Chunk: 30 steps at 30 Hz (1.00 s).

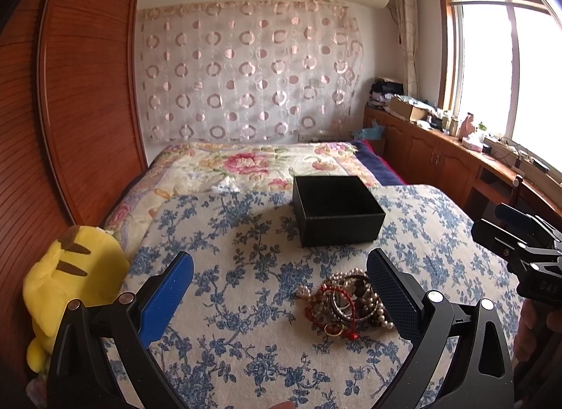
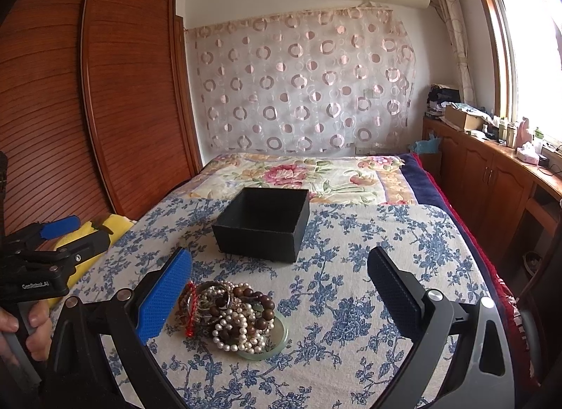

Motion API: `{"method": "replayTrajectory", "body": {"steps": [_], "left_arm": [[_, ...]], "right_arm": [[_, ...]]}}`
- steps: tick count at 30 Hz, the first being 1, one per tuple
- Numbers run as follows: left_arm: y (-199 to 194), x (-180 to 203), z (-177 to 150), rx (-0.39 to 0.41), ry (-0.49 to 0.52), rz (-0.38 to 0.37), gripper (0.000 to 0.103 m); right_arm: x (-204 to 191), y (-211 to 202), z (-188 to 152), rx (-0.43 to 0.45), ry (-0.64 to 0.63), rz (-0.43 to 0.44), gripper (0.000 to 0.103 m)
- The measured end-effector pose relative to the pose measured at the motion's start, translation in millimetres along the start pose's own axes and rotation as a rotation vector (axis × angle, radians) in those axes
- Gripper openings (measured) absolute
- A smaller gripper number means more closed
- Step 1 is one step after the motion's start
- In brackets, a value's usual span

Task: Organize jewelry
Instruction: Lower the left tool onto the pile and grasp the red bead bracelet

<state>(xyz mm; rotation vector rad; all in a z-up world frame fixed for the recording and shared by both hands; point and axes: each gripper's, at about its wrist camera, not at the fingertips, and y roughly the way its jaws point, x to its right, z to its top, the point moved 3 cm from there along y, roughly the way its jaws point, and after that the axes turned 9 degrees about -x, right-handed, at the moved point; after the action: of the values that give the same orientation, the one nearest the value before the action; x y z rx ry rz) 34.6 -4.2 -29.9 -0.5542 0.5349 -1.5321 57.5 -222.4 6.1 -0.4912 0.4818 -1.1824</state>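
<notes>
I have both grippers over the bed (image 1: pixel 246 240), which is spread with a blue-flowered cover; my left gripper (image 1: pixel 281 289) has its fingers (image 1: pixel 168 296) spread wide with nothing between them; my right gripper (image 2: pixel 281 286) stands the same, released and holding nothing.

The jewelry (image 2: pixel 232 317) lies in one tangled heap on the cover, near me; in it I see a pearl strand (image 2: pixel 239 335), a string of dark wooden beads (image 2: pixel 260 303), a red cord (image 2: pixel 189 307), metal bangles (image 2: pixel 210 296) and a pale green jade ring (image 2: pixel 277 342) under the rest; from the left wrist view the heap (image 1: pixel 347 303) sits just beside the left gripper's right finger, partly hidden by it; from the right wrist view it lies against the right gripper's left finger, though I cannot tell whether they touch.

The black box (image 1: pixel 337 212) stands open on the cover beyond the heap, apart from it; its inside is too dark for me to see into.

A yellow plush toy (image 1: pixel 70 282) lies at the bed's left edge against the wooden wardrobe (image 1: pixel 77 92); a sideboard (image 2: pixel 491 177) under the window carries clutter.
</notes>
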Motion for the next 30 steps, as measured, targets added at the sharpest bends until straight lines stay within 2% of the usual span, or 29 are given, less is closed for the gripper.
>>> {"method": "replayTrajectory", "body": {"steps": [7, 12, 17, 24, 30], "left_arm": [[25, 1, -12, -0.062, 0.014, -0.048, 0.095], [43, 7, -18, -0.11, 0.023, -0.092, 0.095], [56, 14, -24, -0.146, 0.032, -0.152, 0.094], [76, 29, -29, -0.21, 0.048, -0.233, 0.068], [97, 42, -36, -0.277, 0.048, -0.264, 0.043]], "right_arm": [[7, 16, -15, -0.037, -0.018, 0.019, 0.1], [12, 28, -26, -0.077, -0.029, 0.036, 0.09], [12, 37, -35, -0.113, -0.046, 0.059, 0.085], [14, 47, -45, -0.159, -0.061, 0.08, 0.077], [16, 52, -51, -0.185, -0.066, 0.086, 0.076]]}}
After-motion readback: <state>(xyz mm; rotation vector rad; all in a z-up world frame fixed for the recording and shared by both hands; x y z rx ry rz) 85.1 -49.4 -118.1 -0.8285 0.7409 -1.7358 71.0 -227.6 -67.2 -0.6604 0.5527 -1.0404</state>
